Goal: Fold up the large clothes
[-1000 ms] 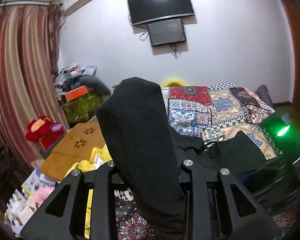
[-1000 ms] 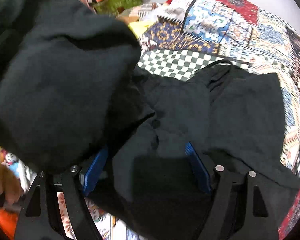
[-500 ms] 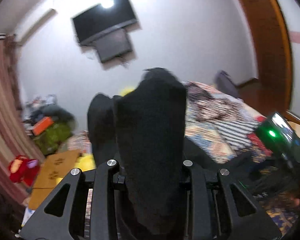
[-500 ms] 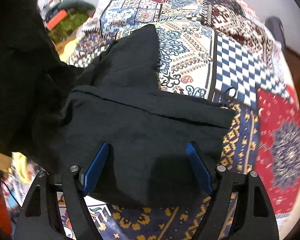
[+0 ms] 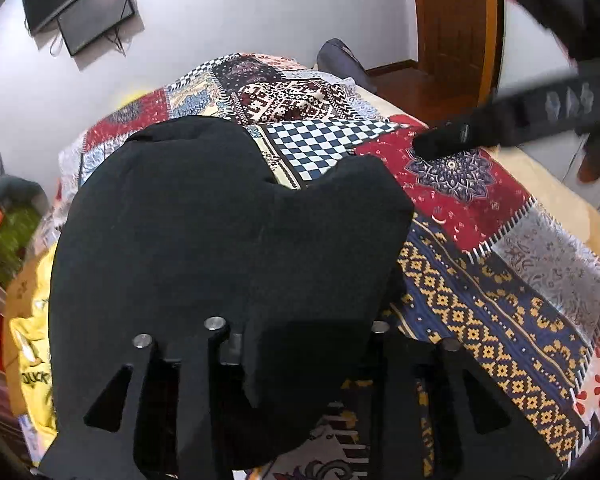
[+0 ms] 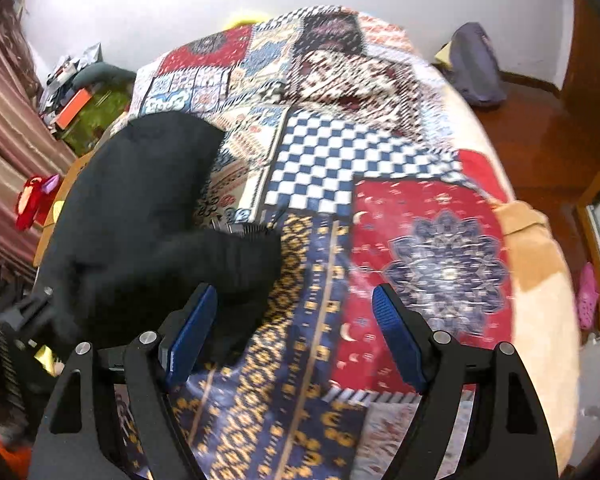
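The black garment (image 5: 220,248) is bunched over the left hand-held gripper (image 5: 300,344), whose grip cannot be told, left of the wide-apart, empty right hand-held gripper (image 6: 294,320) above the bed (image 6: 432,240), so it could be dropped in a heap

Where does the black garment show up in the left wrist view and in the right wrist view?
Left wrist: the black garment fills the centre and left, draped over the gripper.
Right wrist: black garment lies at the left on the patchwork bedspread.
Shared landmark: the blue-and-white checkered patch.
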`<action>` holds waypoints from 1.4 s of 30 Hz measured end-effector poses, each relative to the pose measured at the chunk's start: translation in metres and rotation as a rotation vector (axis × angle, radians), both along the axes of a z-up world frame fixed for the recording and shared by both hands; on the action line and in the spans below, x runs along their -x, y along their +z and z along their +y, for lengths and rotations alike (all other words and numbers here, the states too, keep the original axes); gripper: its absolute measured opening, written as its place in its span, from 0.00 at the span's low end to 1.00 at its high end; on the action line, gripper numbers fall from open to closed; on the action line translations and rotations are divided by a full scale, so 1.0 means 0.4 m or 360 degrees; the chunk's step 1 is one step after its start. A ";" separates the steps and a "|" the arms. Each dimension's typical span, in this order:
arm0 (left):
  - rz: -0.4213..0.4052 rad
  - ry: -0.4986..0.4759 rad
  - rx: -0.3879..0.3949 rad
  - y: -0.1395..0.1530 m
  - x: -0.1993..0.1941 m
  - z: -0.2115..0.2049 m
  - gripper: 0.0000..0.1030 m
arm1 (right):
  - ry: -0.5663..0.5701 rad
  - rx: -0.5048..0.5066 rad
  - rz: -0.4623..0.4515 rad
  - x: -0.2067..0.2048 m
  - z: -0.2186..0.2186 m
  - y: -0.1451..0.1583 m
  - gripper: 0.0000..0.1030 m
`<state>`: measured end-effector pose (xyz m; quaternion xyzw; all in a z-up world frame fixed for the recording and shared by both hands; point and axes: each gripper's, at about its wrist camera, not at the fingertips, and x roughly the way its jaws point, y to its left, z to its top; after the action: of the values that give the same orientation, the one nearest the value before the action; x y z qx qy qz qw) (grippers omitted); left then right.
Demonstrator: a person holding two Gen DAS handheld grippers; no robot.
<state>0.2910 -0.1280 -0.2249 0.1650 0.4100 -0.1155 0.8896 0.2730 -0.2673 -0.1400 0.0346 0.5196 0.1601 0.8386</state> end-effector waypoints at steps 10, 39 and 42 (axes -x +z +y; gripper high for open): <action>-0.0020 -0.0004 0.0133 0.145 0.094 0.064 0.63 | 0.0061 -0.0028 -0.0132 0.019 0.010 0.091 0.75; 0.0142 0.0463 0.0288 0.030 0.050 0.415 0.94 | 0.0436 -0.0051 0.0088 0.021 0.222 -0.122 0.75; 0.0153 0.0487 0.0345 0.019 0.058 0.426 0.94 | 0.0436 -0.0010 0.0047 0.045 0.226 -0.124 0.75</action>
<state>0.2676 0.0426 -0.2173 -0.0019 0.4576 -0.0301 0.8887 0.2551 -0.1769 -0.1897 -0.0315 0.5311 0.2742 0.8011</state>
